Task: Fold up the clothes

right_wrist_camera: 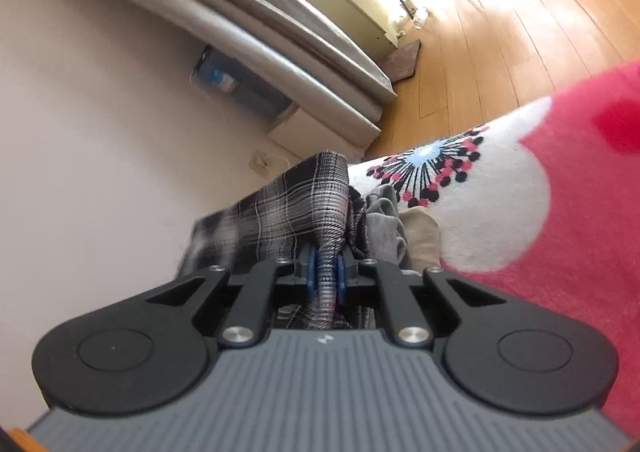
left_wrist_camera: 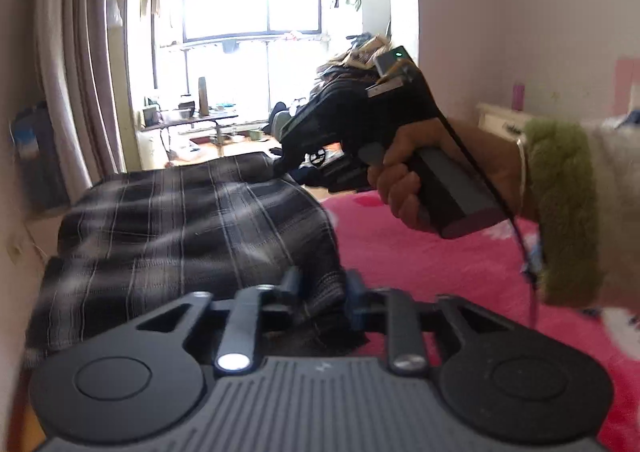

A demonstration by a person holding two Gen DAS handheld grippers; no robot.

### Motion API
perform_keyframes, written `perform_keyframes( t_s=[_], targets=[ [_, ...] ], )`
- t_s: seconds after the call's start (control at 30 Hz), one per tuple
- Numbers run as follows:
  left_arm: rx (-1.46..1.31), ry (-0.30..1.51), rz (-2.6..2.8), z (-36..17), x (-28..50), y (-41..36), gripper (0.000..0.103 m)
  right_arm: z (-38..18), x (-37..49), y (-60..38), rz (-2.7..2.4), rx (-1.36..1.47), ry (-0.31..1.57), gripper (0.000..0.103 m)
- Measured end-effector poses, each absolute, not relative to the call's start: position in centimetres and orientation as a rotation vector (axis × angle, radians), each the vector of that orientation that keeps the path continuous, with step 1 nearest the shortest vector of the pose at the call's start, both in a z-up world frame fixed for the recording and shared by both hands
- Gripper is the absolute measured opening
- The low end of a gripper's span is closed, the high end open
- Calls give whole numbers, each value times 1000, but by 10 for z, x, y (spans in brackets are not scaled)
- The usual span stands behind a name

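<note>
Plaid garment (left_wrist_camera: 180,220): on pink blanket (left_wrist_camera: 440,260)
Left gripper (left_wrist_camera: 320,288): fold between parted jaws; grip uncertain
Right gripper (right_wrist_camera: 326,272): clenched on fold

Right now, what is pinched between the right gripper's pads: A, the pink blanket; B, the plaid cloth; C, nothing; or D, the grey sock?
B: in the right wrist view the right gripper has a bunched fold of the plaid cloth squeezed between its blue pads.

Plaid garment (left_wrist_camera: 180,220) motion-blurred; its near edge hidden — behind left gripper (left_wrist_camera: 320,284).
</note>
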State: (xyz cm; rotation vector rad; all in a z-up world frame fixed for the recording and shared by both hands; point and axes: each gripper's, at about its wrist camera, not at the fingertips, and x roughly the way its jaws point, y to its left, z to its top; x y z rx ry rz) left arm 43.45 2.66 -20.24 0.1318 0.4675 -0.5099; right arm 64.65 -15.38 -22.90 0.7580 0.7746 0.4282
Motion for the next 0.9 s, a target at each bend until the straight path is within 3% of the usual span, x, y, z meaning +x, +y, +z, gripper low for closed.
perform_keyframes(
  t_s=[0.17,0.23,0.27,0.33,0.4,0.53,0.7,0.8,0.83,0.87,0.9],
  targets=[
    [23,460,-415,-184,427,103,51,-158,626,-137,391,433,622,14],
    [-56,460,-304,-183,436,141,61,-129,632,-110,460,315,611,17],
    [-95,459,-249,-183,440,159,65,-116,637,-94,506,266,618,21],
    [-183,485,-175,-194,463,196,80,-102,655,-53,613,199,672,54],
    [-292,554,-140,-213,496,237,79,-99,675,-12,675,123,735,63],
    [-497,656,-270,-244,537,282,75,-115,722,61,654,-56,871,67],
    [-643,691,-392,-269,545,293,51,-146,770,116,586,-194,1004,76],
    [-665,674,-403,-271,545,288,29,-158,783,127,581,-198,1088,76],
    [-673,665,-394,-270,542,288,20,-165,788,129,598,-188,1137,68],
    [-698,658,-378,-269,534,292,18,-167,787,130,619,-178,1165,54],
    [-728,653,-358,-267,524,294,16,-168,784,130,640,-167,1185,27]
  ],
)
